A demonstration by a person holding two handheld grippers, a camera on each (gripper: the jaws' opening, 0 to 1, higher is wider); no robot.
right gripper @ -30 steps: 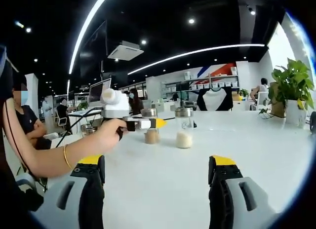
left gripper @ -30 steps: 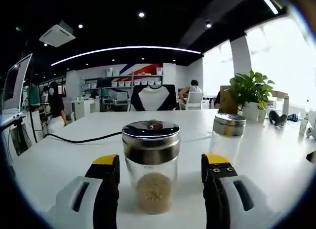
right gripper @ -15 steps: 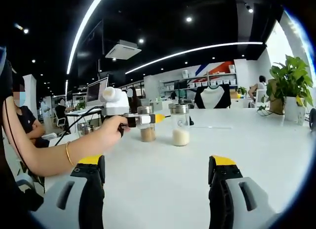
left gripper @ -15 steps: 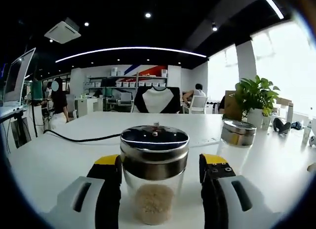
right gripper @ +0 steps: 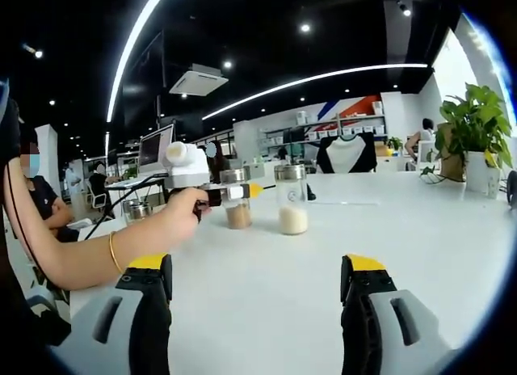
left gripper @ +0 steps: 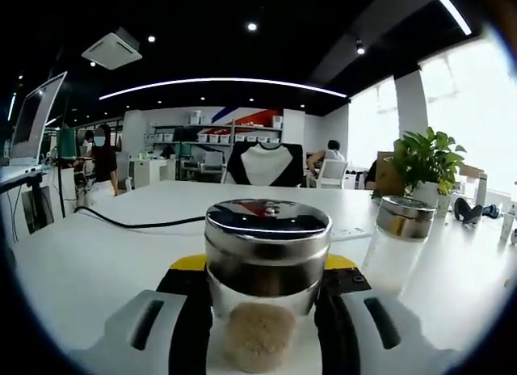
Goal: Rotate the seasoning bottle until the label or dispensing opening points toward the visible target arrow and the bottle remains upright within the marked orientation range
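Note:
A glass seasoning bottle (left gripper: 266, 266) with a steel lid and tan grains stands upright on the white table (left gripper: 89, 262). My left gripper (left gripper: 264, 288) is shut on its glass body, both yellow-tipped jaws pressed against its sides. In the right gripper view a hand holds that left gripper (right gripper: 233, 193) around the same bottle (right gripper: 237, 207) at mid-left. A second steel-lidded bottle (left gripper: 400, 233), holding white grains (right gripper: 292, 200), stands just to the right of it. My right gripper (right gripper: 257, 266) hovers open over bare table, well short of both bottles.
A black cable (left gripper: 129, 225) runs across the table's far left. A potted plant (left gripper: 426, 165) stands at the far right edge, a monitor (left gripper: 32, 120) at the left. A person's forearm (right gripper: 89, 254) reaches in from the left. Chairs and people sit beyond the table.
My left gripper has moved in around the tan-grain bottle and its jaws have come together onto the glass. The right gripper has stayed open and nearly still.

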